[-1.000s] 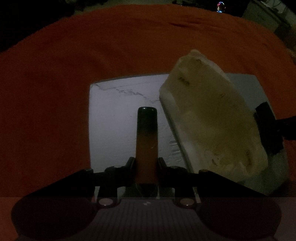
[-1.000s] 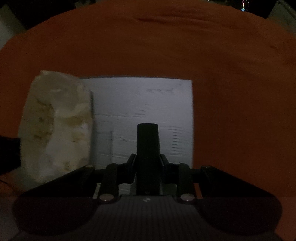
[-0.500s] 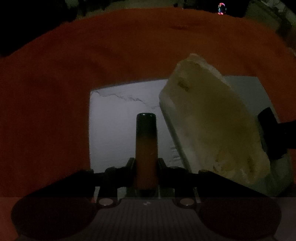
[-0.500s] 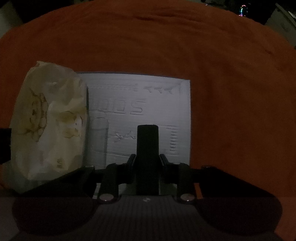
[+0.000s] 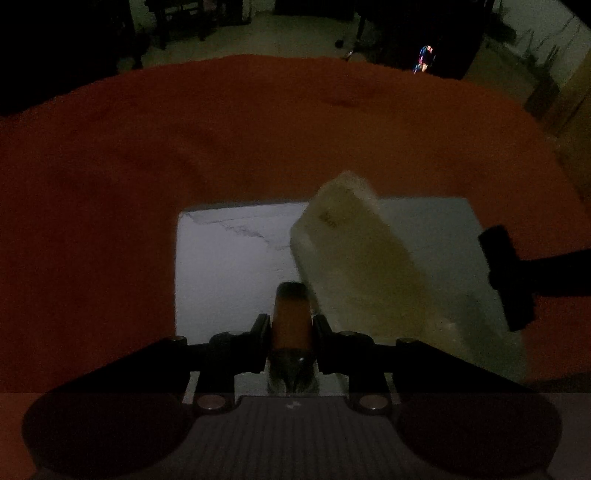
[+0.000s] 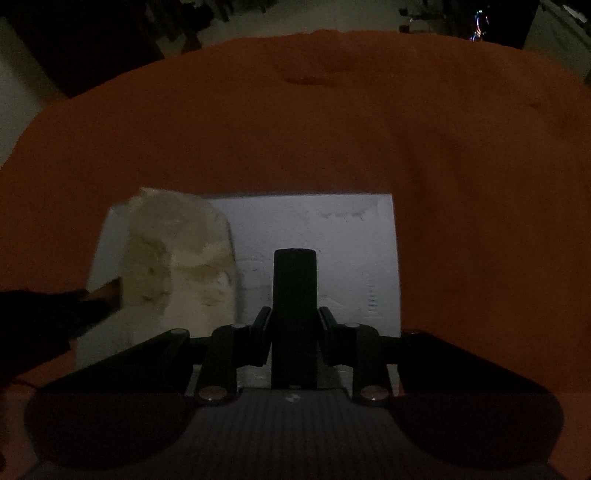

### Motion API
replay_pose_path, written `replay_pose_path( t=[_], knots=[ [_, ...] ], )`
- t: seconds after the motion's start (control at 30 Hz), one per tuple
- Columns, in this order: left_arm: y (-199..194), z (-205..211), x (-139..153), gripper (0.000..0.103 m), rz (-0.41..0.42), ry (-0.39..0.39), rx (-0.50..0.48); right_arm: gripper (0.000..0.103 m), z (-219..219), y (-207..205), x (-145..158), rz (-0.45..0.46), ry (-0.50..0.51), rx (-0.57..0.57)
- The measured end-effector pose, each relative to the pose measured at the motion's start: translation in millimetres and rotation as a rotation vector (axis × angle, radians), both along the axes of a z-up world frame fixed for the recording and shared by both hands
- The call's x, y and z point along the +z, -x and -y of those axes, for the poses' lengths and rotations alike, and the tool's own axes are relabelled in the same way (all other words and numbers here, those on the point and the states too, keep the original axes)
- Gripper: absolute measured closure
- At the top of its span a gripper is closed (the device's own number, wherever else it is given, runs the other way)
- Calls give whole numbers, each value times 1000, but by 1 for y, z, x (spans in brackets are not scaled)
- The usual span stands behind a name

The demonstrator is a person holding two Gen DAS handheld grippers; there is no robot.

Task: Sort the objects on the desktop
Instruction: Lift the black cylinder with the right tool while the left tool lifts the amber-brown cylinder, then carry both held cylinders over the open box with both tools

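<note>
The scene is dim. A white sheet [image 5: 229, 266] lies on the orange cloth, and a cream tissue pack [image 5: 362, 251] lies on its right part. My left gripper [image 5: 291, 295] has its fingers pressed together above the sheet's near edge, empty. In the right wrist view the same sheet [image 6: 332, 236] has the tissue pack [image 6: 177, 258] on its left part. My right gripper [image 6: 294, 258] is shut and empty above the sheet. The right gripper's dark finger shows at the right in the left wrist view [image 5: 506, 277].
The orange cloth [image 5: 184, 140] covers the whole table top to its far edge. Beyond the edge are a dark room floor and furniture [image 5: 258, 22]. A small coloured light [image 5: 424, 59] glows at the back right.
Both grippers have pulled back and up from the sheet, so more cloth and the room beyond show. The sheet and tissue pack look smaller. Both stay shut.
</note>
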State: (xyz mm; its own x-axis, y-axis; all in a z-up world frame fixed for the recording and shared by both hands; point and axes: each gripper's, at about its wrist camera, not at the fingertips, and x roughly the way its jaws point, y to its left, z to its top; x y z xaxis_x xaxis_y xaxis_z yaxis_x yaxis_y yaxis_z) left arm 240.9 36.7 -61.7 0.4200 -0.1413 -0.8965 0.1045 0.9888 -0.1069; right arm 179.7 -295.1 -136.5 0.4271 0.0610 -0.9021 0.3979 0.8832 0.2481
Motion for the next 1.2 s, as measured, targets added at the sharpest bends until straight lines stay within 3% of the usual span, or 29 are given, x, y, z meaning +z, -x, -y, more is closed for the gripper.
replay_pose_path(
  t=[0.17, 0.37, 0.67, 0.93, 1.2],
  knots=[
    [1, -15, 10, 83, 13, 75, 21, 75, 1, 5, 15, 41, -15, -2],
    [15, -28, 43, 83, 45, 186, 26, 75, 0, 29, 39, 95, -54, -2],
    [51, -26, 83, 83, 67, 265, -22, 75, -8, 72, 71, 147, -121, 19],
    [98, -5, 84, 83, 55, 270, -118, 75, -37, 112, 91, 182, -174, 70],
    [141, 5, 60, 83, -9, 265, -151, 75, -66, 146, 69, 125, -246, 82]
  ],
)
